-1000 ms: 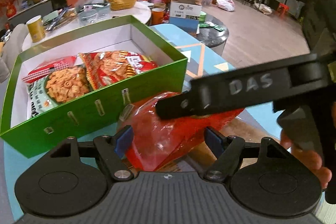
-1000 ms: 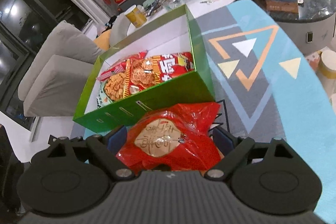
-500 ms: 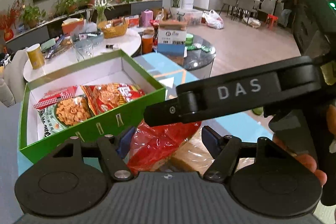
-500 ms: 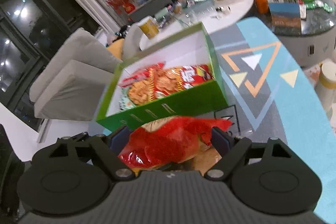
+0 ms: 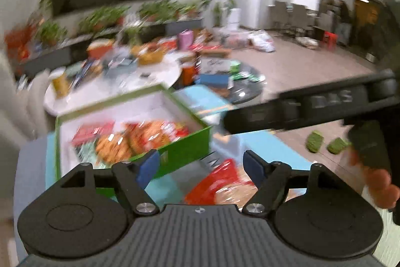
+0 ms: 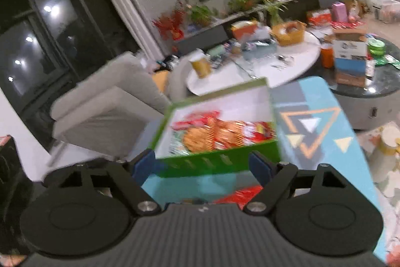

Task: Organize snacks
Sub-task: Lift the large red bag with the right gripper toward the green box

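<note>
Your left gripper [image 5: 198, 163] has its blue pads [image 5: 148, 165] spread wide with nothing between them; the red snack bag [image 5: 220, 183] lies low in that view, below and slightly to the right of the gap, and the blur makes it hard to say whether the right-hand pad touches the film, though it looks clear of it. Your right gripper [image 6: 203, 164] is just as wide apart and equally empty, with only a sliver of the red bag [image 6: 240, 195] showing under its right finger, right at the body's edge. Both tools sit above the bag rather than around it, so neither can carry it from here. Beyond the fingers stands the green box [image 6: 215, 163] on the patterned blue table [image 6: 322, 101], its near wall facing you and its open top already holding several snack packets [image 6: 220, 133] laid flat along the front half. The back half of the box shows bare white floor, which is probably where the red bag belongs. In the left view your right tool's black arm [image 5: 312, 106] crosses above the bag, so the two grippers are crowded over one item. To my eye, one should drop down and straddle the bag's crinkled top while the other backs away.
</note>
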{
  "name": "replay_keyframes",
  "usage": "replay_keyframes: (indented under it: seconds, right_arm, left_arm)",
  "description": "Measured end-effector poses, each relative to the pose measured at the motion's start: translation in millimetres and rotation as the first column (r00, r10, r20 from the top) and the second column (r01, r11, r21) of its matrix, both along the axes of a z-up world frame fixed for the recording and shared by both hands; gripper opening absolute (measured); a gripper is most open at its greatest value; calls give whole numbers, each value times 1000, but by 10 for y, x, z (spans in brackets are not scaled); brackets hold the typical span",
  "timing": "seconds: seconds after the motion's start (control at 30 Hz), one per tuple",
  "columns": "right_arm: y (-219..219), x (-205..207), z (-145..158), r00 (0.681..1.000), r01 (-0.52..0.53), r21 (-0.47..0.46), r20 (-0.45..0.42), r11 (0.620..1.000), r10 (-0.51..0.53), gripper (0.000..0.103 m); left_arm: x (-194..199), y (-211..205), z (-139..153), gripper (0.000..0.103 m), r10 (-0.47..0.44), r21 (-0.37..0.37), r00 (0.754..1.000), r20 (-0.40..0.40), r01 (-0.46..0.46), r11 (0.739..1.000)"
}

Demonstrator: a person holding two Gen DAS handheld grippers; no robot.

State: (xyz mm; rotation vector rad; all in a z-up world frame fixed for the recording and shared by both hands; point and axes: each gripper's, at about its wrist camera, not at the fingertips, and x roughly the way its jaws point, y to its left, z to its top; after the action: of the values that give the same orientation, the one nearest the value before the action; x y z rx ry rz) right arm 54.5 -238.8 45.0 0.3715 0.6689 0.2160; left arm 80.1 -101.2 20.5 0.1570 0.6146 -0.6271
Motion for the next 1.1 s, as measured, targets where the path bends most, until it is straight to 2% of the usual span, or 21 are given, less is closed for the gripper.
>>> replay_keyframes:
  seconds: [0.07,0.2,0.37,0.47,0.67,0.9,1.1]
  right_arm:
    - [-115,49,-127,998,45,-2,-51,999,-45,62]
    - [-233,147,-397,990,57,38,-129,998,-52,62]
    - [-277,266,-614,975,50,77,-218,996,-32,62]
    - [-277,278,-690,969,28,115,-246,993,1,62]
    - [-153,250,-704,961,-47,135,-266,990,82,62]
    - [66,266,-662,952,-120,59,-275,991,131,62]
    - [147,264,-708,949,-134,2,-289,991,128,62]
  left_arm:
    - [120,75,-92,72,32,-22,997,-69,-34,999]
    - [264,114,-272,72,56,-36,986,-158,-62,997]
    - [306,6,-515,73,12,-11,970,-245,-15,1000]
    - [283,14,-634,80,19,-15,967,-254,-24,1000]
    - [258,207,-637,81,44,-74,949,-313,-71,995]
    - [153,209,-605,81,7,-56,955,-296,-25,998]
    - [134,271,-573,81,-16,-90,951,-310,-12,996]
